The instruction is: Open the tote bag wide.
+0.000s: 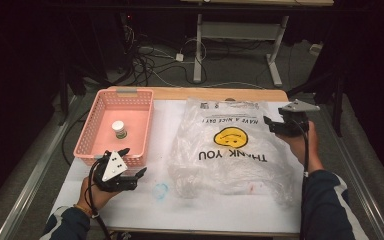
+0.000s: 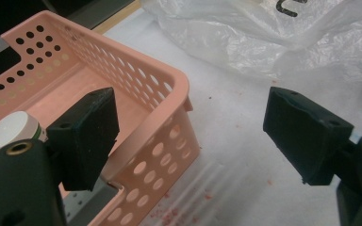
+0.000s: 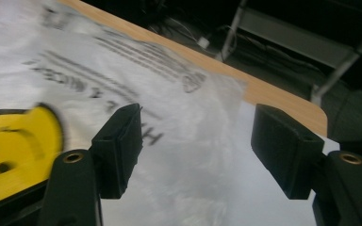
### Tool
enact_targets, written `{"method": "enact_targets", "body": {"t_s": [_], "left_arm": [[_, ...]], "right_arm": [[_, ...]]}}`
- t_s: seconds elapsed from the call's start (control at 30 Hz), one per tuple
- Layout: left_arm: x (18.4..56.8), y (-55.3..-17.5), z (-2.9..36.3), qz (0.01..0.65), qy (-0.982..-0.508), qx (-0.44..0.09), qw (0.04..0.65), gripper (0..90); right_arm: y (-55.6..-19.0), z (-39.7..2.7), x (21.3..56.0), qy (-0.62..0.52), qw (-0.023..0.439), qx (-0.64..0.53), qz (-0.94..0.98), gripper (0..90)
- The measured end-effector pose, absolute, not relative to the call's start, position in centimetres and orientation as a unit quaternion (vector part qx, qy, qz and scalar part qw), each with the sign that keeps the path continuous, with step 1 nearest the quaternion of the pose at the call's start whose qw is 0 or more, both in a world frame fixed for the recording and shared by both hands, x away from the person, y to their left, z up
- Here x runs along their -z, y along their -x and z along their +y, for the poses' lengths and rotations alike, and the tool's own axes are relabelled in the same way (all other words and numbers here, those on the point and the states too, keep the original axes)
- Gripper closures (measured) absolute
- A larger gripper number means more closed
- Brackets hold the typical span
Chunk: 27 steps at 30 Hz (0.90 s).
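At seven o'clock on the bench (image 1: pixel 145 200), nearest the person: left gripper (image 1: pixel 134 162), released, jaws spread wide with nothing between them, just beside the near right corner of the pink basket (image 1: pixel 149 120). Could clip that corner on any swing toward ten o'clock and shove the light basket across the bench. Could also tip the small white-capped bottle (image 1: pixel 119 129), upright and alone on the basket floor, with plenty of bare room to roll in.

In the middle, out toward three o'clock: the clear plastic bag (image 1: pixel 230 150) with the yellow smiley, flat and crumpled on the bench, apart from the basket.

Farther off, at two o'clock, over the far right edge of the bag: right gripper (image 1: pixel 270 126), unclenched, jaws partly apart above the film, no fold between them as far as the blurred right gripper view (image 3: pixel 195 150) tells. Likely trouble here: pinching one layer only, or none, on so thin and slippery a film. Might then drag the whole bag sideways rather than lift or open it, or slip off and close on air. Risk also of tearing the film with a hard, fast pull.
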<state>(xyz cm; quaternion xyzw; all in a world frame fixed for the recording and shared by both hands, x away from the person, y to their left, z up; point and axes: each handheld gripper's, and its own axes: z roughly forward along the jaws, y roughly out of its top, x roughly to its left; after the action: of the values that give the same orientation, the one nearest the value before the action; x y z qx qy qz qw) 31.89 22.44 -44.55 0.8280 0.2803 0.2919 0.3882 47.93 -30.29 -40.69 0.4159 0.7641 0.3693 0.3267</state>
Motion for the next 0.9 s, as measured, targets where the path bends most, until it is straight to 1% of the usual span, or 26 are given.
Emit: {"method": "enact_targets", "body": {"t_s": [0.03, 0.1, 0.13, 0.17, 0.23, 0.27, 0.3, 0.33, 0.4, 0.5, 0.57, 0.63, 0.7, 0.73, 0.77, 0.9], "left_arm": [[44.5, -31.9, 22.4, 0.279, -0.827, -0.294, 0.389, 18.2], [44.5, -32.1, 22.1, 0.270, -0.829, -0.297, 0.389, 18.2], [44.5, -32.1, 22.1, 0.270, -0.829, -0.297, 0.389, 18.2], [44.5, -32.2, 21.9, 0.265, -0.831, -0.298, 0.387, 18.2], [44.5, -32.3, 21.8, 0.261, -0.833, -0.299, 0.387, 18.3], [44.5, -32.3, 21.6, 0.259, -0.833, -0.299, 0.388, 18.3], [44.5, -32.6, 21.4, 0.254, -0.834, -0.301, 0.386, 18.4], [44.6, -32.8, 21.3, 0.253, -0.834, -0.301, 0.387, 18.4], [44.6, -33.1, 21.0, 0.249, -0.835, -0.301, 0.387, 18.6], [44.5, -33.4, 20.8, 0.247, -0.834, -0.302, 0.390, 19.7], [44.5, -33.5, 20.7, 0.245, -0.835, -0.303, 0.389, 19.7], [44.4, -33.6, 20.6, 0.245, -0.833, -0.302, 0.393, 19.8], [44.4, -33.6, 20.6, 0.245, -0.833, -0.302, 0.394, 20.2], [44.3, -33.6, 20.6, 0.246, -0.832, -0.301, 0.397, 20.2], [44.2, -33.7, 20.5, 0.246, -0.830, -0.302, 0.398, 20.3], [43.9, -33.9, 20.2, 0.241, -0.830, -0.303, 0.402, 21.5]], "right_arm": [[-49.8, -30.3, 41.3, -0.433, 0.312, -0.351, 0.769, 36.1], [-51.3, -30.3, 41.9, -0.450, 0.309, -0.334, 0.768, 39.1], [-51.3, -30.3, 41.9, -0.450, 0.309, -0.334, 0.768, 39.1], [-52.5, -30.5, 42.6, -0.464, 0.294, -0.329, 0.768, 41.6], [-53.4, -30.7, 43.3, -0.476, 0.290, -0.314, 0.769, 44.8], [-53.4, -30.7, 43.3, -0.476, 0.290, -0.314, 0.769, 44.8], [-54.1, -30.7, 44.1, -0.482, 0.273, -0.309, 0.773, 48.2], [-54.4, -30.7, 44.5, -0.485, 0.268, -0.304, 0.775, 49.8], [-54.9, -30.9, 45.0, -0.494, 0.250, -0.306, 0.775, 57.1], [-55.3, -30.9, 45.8, -0.503, 0.242, -0.281, 0.781, 64.2], [-55.5, -31.0, 46.3, -0.509, 0.229, -0.272, 0.784, 67.2], [-55.4, -31.2, 46.4, -0.516, 0.224, -0.282, 0.777, 73.9], [-55.4, -31.3, 46.4, -0.517, 0.223, -0.280, 0.778, 84.4], [-55.4, -31.3, 46.4, -0.517, 0.223, -0.280, 0.778, 84.4], [-55.3, -31.4, 46.3, -0.518, 0.223, -0.275, 0.779, 90.0], [-55.1, -31.8, 46.1, -0.535, 0.229, -0.266, 0.768, 90.0]]}}
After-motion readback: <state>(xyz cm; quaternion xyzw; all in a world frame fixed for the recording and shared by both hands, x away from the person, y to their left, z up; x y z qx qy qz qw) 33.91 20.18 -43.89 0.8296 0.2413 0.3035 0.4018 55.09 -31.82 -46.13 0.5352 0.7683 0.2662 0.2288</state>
